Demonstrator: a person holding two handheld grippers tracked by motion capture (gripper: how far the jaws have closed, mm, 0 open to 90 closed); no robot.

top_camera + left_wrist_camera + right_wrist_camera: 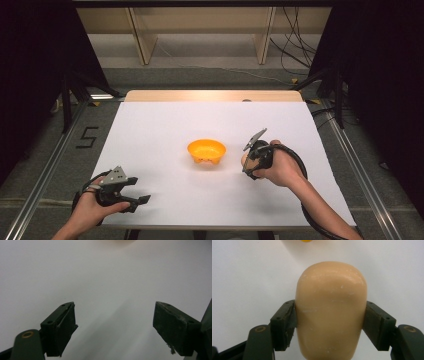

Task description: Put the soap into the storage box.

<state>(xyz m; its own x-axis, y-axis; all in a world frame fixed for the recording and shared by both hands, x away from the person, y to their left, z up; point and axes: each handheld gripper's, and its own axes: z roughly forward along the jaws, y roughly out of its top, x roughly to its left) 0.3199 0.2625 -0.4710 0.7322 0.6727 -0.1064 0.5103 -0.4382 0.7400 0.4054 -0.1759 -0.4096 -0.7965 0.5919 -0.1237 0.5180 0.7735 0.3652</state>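
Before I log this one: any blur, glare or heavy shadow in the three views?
High view: sharp and evenly lit on the white table, surroundings dark. Left gripper view: soft, with a broad grey shadow between the open jaws. Right gripper view: the tan rounded object shows a mild sheen on top; the orange bowl is cropped at the top edge.

The white table (210, 125) is bright and evenly lit from above; the room's sides are dark; shadows are soft; both close-up gripper views look a bit blurry.
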